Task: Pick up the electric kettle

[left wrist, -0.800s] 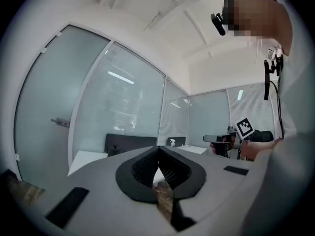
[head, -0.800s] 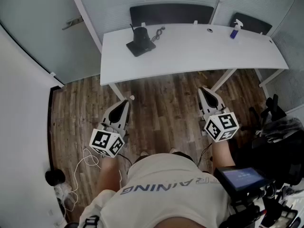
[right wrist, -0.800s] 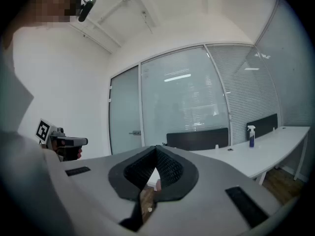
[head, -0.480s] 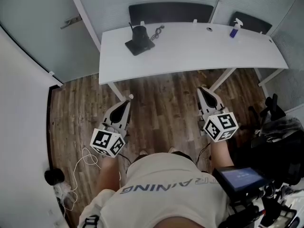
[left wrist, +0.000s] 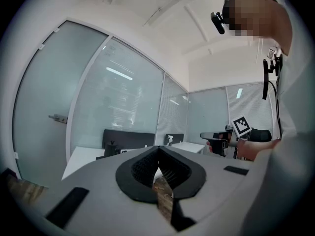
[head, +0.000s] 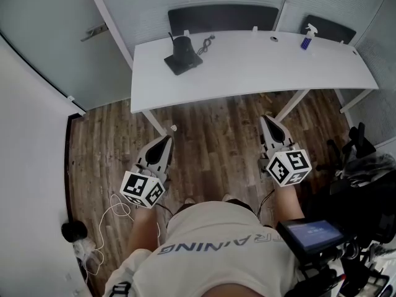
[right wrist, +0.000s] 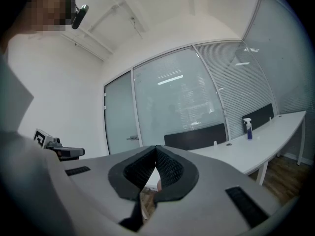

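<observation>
Office rm w/ glass partitions [head: 145, 8], long white desk [head: 260, 67], wood floor [head: 216, 135].

White desk [head: 266, 67] — blue spray bottle [head: 304, 41] toward its right end

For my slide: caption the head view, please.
Left gripper and right gripper, jaws shut, face the desk bearing the electric kettle.

I read the table [head: 260, 67] as smooth matt white, probably laminate. Electric kettle [head: 183, 47]: matt black, looks plastic. Floor [head: 216, 141]: wood-grain planks, faint sheen. Walls [head: 49, 42]: frosted glass. Left gripper [head: 168, 138] and right gripper [head: 267, 117]: matt grey plastic shells, with black ribbed pads [left wrist: 146, 165]. Shirt [head: 223, 240]: soft pale cloth.
</observation>
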`<state>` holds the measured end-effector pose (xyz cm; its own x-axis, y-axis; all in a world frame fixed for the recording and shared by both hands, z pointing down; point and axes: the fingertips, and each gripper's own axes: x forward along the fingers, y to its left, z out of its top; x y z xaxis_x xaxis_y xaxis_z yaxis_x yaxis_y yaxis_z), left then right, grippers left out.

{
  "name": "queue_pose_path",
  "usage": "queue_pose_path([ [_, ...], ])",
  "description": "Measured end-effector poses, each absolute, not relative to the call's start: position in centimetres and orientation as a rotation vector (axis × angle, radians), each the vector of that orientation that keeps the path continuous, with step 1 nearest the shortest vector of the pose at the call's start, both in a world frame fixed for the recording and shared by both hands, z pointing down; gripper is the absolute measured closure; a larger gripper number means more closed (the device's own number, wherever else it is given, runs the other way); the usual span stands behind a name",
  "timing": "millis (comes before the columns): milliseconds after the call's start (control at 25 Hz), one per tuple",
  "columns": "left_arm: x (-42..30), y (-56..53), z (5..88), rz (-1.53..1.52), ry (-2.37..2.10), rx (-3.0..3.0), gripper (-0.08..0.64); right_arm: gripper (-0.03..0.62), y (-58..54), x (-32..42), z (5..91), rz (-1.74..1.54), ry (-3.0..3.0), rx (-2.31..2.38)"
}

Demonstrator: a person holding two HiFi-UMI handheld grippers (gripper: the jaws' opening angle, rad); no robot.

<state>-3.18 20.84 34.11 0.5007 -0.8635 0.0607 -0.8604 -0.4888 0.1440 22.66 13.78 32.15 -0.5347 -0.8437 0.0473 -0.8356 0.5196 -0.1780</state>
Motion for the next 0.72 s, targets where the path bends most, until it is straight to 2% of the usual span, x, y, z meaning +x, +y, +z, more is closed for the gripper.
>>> queue_pose_path([
  [520,1.3,21.9,34.5,-0.031,-1.582,2.514,0.543,0.581,14.5,26.9,33.4,-0.320,2.770,-1.356],
  [720,3.3,22.2,35.7,0.030,-1.612,2.483,0.543,0.581,14.6,28.2,36.4,-0.376,2.832,-1.278],
])
